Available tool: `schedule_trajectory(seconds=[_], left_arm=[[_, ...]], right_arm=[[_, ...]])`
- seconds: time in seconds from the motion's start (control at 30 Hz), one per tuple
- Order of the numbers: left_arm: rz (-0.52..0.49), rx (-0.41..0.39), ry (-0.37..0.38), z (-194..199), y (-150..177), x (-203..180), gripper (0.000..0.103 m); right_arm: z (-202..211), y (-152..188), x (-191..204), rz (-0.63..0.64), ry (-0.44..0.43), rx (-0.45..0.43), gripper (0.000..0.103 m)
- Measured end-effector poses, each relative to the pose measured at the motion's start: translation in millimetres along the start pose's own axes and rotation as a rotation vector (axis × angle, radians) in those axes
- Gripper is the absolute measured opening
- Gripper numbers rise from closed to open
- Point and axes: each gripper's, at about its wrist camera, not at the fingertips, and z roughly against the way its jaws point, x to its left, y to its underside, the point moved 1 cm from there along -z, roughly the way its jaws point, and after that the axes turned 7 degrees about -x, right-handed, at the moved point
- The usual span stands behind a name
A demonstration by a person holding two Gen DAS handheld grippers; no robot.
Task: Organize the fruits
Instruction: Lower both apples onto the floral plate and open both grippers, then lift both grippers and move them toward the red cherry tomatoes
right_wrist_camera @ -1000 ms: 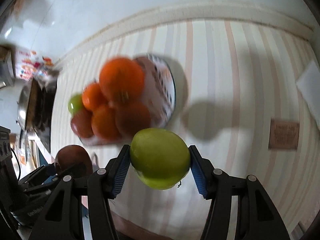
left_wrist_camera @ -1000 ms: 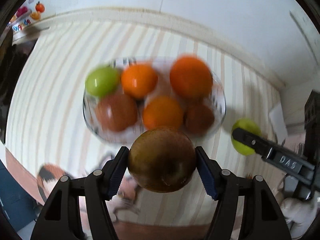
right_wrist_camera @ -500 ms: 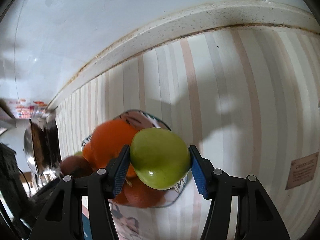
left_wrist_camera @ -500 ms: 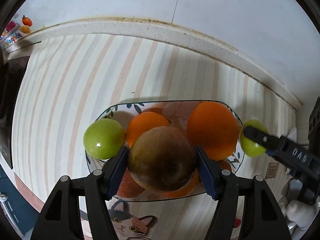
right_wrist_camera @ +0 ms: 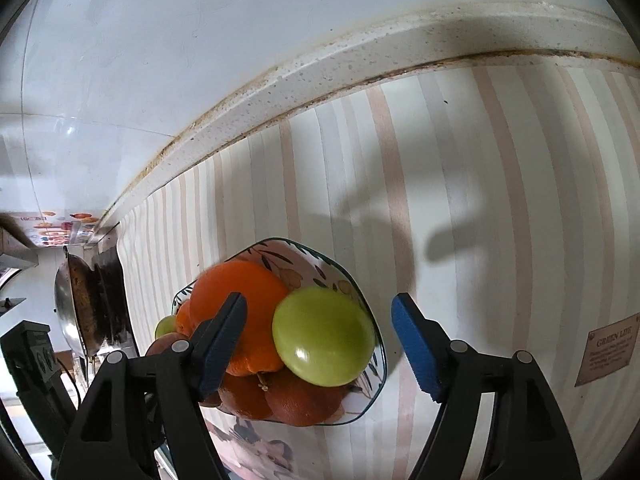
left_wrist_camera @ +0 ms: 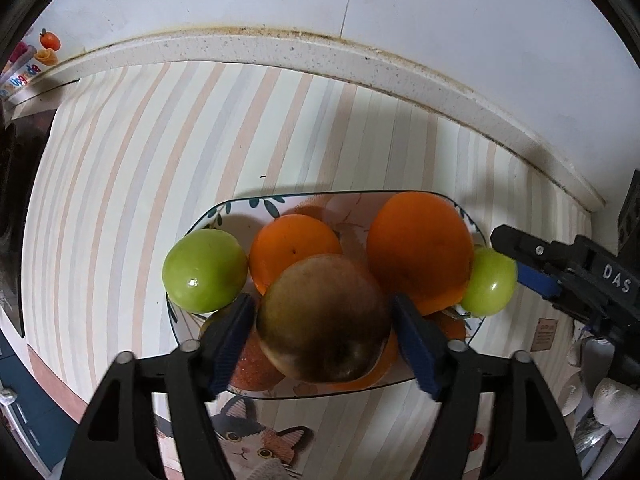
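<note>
Plate [left_wrist_camera: 256, 205]: patterned dish on the striped mat [left_wrist_camera: 140, 168], directly below both grippers, heaped with fruit.
Left gripper [left_wrist_camera: 323, 322]: pointing straight down over the pile; its jaws have just been opening, and the brown apple [left_wrist_camera: 323, 318] sits between them, pads barely clear of its sides, so it looks released rather than squeezed.
Brown apple: resting on top of the heap, on the oranges beneath it.
Right gripper [right_wrist_camera: 320, 338]: tilted down toward the plate's right edge; its jaws have just been opening and stand wide, with clear gaps on both sides of the green apple [right_wrist_camera: 323, 336].
Green apple: lying at the rim of the plate against the large orange [right_wrist_camera: 240, 304], free of the pads.
Around the left gripper: a second green apple [left_wrist_camera: 204, 270] just to its left, a smaller orange [left_wrist_camera: 294, 248] ahead, the large orange ahead and to the right.
In the way: crowded fruit on every side of each jaw; the right gripper's left finger overlaps the large orange.
Beyond: speckled counter edge [left_wrist_camera: 280, 46] and white wall ahead; wok [right_wrist_camera: 76, 312] far left of the right gripper.
</note>
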Motion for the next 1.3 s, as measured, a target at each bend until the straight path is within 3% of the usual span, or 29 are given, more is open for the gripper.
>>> schedule_trajectory(seconds=[0.07, 0.27, 0.37, 0.57, 0.8, 1.3], left_arm=[[0.005, -0.007, 0.005, 3.0, -1.0, 1.8, 0.084], [0.016, -0.032, -0.012, 15.7, 3.3, 9.8, 0.087], [0.034, -0.059, -0.023, 25.5, 9.9, 16.5, 0.087], [0.047, -0.116, -0.058, 47.9, 34.4, 25.1, 0.087], [0.045, -0.179, -0.061, 83.0, 66.6, 27.6, 0.087], [0.034, -0.319, -0.020, 170.2, 119.9, 20.4, 0.087]], right_arm=[[2.1, 1.3, -0.9, 0.003, 0.000, -0.003, 0.077], [15.8, 11.5, 0.6, 0.037, -0.009, -0.002, 0.084], [30.2, 23.3, 8.9, 0.124, 0.042, -0.024, 0.093], [58.9, 66.3, 38.1, 0.368, 0.172, -0.081, 0.095], [92.5, 107.4, 62.0, 0.489, 0.209, -0.144, 0.095], [180.2, 175.9, 96.8, 0.568, 0.153, -0.267, 0.095]])
